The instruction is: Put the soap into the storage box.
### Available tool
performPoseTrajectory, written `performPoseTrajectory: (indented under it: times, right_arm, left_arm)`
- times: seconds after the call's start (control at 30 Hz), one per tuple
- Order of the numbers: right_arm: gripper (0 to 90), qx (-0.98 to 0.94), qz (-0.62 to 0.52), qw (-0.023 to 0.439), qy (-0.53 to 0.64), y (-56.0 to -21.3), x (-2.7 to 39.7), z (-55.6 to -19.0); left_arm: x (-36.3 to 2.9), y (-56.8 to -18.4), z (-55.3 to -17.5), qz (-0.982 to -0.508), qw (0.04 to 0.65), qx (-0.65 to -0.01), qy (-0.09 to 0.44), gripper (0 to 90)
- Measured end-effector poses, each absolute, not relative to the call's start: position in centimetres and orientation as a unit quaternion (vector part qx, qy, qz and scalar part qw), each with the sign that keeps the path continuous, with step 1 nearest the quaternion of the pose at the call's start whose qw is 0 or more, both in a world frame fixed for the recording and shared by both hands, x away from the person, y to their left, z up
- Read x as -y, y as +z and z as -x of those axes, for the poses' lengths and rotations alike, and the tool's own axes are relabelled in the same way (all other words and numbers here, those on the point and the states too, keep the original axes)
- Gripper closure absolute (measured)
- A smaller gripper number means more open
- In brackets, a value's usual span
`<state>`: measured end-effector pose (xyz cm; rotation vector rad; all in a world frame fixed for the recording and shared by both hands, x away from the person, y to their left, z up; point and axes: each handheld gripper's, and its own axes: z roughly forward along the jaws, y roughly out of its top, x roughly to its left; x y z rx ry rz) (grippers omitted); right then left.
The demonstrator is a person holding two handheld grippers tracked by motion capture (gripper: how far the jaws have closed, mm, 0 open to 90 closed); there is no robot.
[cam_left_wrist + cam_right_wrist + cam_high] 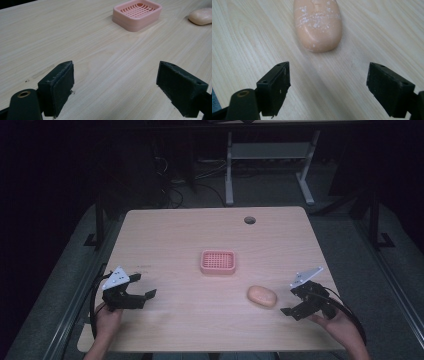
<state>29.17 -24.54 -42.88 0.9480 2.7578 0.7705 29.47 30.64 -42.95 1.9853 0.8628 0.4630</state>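
So the soap bar [262, 296] is lying flat on the wooden table [180, 232], just ahead of the right gripper [289, 299] and not touching it. It's a smooth, rounded oval, peachy-orange, kind of waxy looking, and in the right gripper view [318, 23] its top shows whitish scuffs and flecks, like dried residue. The right gripper's jaws stand spread wide with bare wood between them; the soap sits beyond the tips, free of the pads. Those pads [276, 87] are blocky black slabs with a matte, slightly worn face.

Up the table from the soap and a bit toward the left, apart from it, sits the pink soap dish [218, 261]. It's a rounded rectangle of plastic with a raised rim and a grid of slots across the top, which comes out clearly in the left gripper view [137, 13].

The left gripper [144, 286] is over by the near left part of the table, well apart from both, jaws also released and gaping with just tabletop between them. Its pads [60, 87] look like dark foam or rubber, edges a little frayed. The tabletop itself is pale laminate with a light wood grain and a round cable hole [249, 220] near the far edge.
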Motion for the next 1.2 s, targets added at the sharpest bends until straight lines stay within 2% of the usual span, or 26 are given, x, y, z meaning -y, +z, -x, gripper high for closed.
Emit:
performPoseTrajectory:
  times: [1.2]
  right_arm:
    - [19.8,-0.940,-0.258,0.054,0.218,-41.8,20.2,-31.6]
  left_arm:
    - [-30.8,-42.9,-29.5,-0.803,0.445,-0.349,0.188,14.3]
